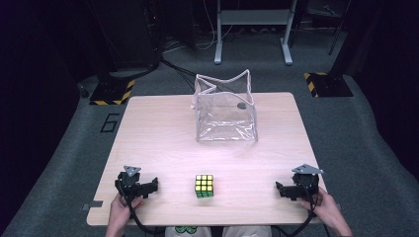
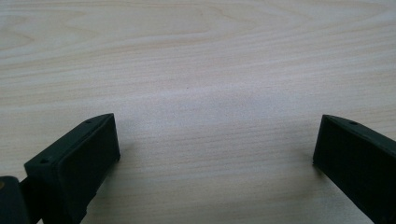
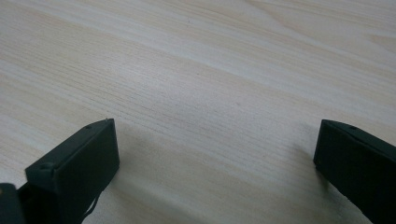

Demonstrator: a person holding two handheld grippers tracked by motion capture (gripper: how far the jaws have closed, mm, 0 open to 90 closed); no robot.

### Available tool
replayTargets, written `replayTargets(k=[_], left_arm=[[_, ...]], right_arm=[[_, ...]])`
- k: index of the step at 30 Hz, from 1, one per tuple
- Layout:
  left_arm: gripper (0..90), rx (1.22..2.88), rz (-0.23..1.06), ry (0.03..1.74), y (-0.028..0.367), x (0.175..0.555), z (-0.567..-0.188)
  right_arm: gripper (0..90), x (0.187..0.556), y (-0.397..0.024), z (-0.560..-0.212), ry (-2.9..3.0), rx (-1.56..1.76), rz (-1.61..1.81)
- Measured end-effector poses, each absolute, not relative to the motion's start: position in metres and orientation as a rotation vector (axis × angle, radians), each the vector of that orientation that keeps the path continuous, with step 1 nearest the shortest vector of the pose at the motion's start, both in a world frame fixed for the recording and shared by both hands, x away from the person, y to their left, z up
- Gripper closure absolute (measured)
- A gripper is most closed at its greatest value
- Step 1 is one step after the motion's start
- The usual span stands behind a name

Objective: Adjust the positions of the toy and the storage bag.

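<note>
A puzzle cube (image 1: 204,185) with a yellow top face and a green front sits near the table's front edge, between the two hands. My left gripper (image 1: 148,186) rests on the table left of the cube, held by a hand, jaws wide apart. My right gripper (image 1: 282,190) rests to the cube's right, also held and wide apart. In the left gripper view the gripper (image 2: 215,140) stands open over bare wood. The right gripper view has its gripper (image 3: 215,142) open as well, with only table grain between the jaws.
A clear plastic bag (image 1: 225,108) with white edging stands open at the far middle of the light wooden table (image 1: 158,138). Beyond the table are grey floor, cables and a metal stand (image 1: 252,29).
</note>
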State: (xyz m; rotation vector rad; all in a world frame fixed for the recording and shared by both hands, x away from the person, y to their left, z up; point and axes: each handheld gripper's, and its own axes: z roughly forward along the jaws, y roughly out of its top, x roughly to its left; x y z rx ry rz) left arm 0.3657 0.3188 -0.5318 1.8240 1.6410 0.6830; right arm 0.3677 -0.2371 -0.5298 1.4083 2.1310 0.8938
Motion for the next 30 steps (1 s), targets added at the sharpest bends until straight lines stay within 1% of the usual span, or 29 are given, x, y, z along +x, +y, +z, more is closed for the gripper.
replayTargets(k=[3, 12, 30], left_arm=[[0.3, 1.819, 0.685, 1.652, 0.3179, 0.3641, -0.5317], [0.1, 1.868, 0.66, 1.581, 0.3186, 0.3637, -0.5318], [0.0, 1.865, 0.664, 1.586, 0.3156, 0.3668, -0.5318]], right_arm=[[0.0, 0.3691, -0.2365, -0.53, 2.137, 1.402, 0.903], [0.2, 0.3659, -0.2412, -0.5296, 2.198, 1.335, 0.919], [0.0, 0.3677, -0.2363, -0.5297, 2.174, 1.35, 0.905]])
